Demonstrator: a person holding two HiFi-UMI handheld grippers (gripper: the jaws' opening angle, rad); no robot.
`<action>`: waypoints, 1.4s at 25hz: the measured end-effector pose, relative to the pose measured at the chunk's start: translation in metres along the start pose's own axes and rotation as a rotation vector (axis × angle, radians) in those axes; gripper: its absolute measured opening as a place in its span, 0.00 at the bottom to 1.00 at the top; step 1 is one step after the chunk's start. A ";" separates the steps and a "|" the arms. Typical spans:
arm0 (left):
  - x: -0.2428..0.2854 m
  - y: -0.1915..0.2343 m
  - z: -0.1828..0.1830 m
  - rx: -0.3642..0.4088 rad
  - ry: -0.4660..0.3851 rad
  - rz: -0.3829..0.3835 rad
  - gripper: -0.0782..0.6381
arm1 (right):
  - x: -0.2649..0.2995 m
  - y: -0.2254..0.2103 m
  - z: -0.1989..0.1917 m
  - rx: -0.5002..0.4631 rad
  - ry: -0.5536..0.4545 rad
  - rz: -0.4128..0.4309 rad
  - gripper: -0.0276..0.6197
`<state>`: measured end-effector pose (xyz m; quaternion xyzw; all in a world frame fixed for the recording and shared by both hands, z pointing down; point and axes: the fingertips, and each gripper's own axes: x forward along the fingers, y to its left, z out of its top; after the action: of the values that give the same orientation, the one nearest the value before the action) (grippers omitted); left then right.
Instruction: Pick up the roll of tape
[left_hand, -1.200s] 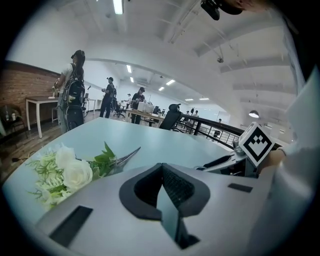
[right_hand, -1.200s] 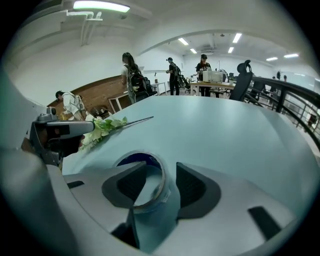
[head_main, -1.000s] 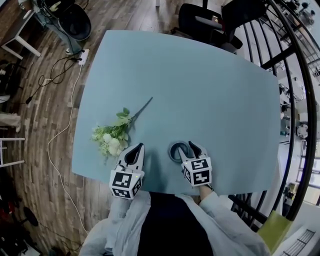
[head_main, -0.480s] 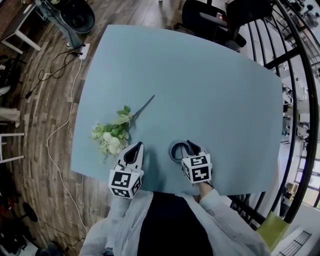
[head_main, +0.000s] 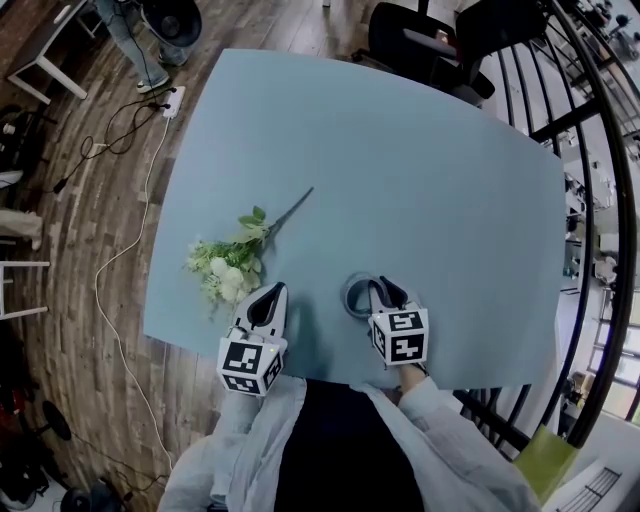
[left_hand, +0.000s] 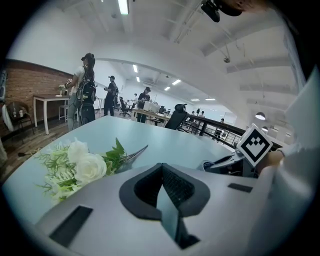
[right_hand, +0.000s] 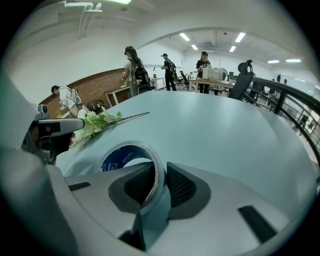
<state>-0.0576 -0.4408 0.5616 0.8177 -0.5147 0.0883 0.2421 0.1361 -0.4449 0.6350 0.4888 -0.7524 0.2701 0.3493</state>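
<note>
The roll of tape (head_main: 353, 291), a grey ring with a blue printed core, lies near the front edge of the light blue table (head_main: 420, 170). My right gripper (head_main: 379, 290) reaches down over its right side, and its jaws are closing with the ring's wall between them. In the right gripper view one pad sits inside the roll of tape (right_hand: 125, 156), the other outside, and both pads of the right gripper (right_hand: 161, 172) press on the wall. My left gripper (head_main: 270, 293) rests to the left of the tape, shut and empty, as the left gripper (left_hand: 161, 169) view confirms.
A bunch of white artificial flowers (head_main: 230, 266) with a long stem lies on the table just left of my left gripper. Office chairs (head_main: 420, 40) stand past the far edge, a black railing (head_main: 590, 200) runs along the right, and cables (head_main: 120, 250) trail over the wooden floor at left.
The right gripper's jaws have narrowed onto the tape's wall, and the roll has shifted slightly to the right with it. The left gripper has stayed where it was.
</note>
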 end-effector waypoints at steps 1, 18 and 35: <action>-0.001 0.000 0.000 0.002 -0.003 0.000 0.13 | -0.002 -0.001 0.002 0.005 -0.016 -0.009 0.17; -0.038 -0.020 0.016 0.088 -0.068 -0.021 0.13 | -0.062 0.010 0.012 0.014 -0.184 -0.023 0.16; -0.098 -0.067 0.034 0.168 -0.162 -0.083 0.13 | -0.160 0.029 0.015 0.025 -0.432 -0.045 0.16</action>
<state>-0.0467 -0.3558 0.4729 0.8602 -0.4890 0.0547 0.1340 0.1504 -0.3574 0.4976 0.5564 -0.7952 0.1605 0.1800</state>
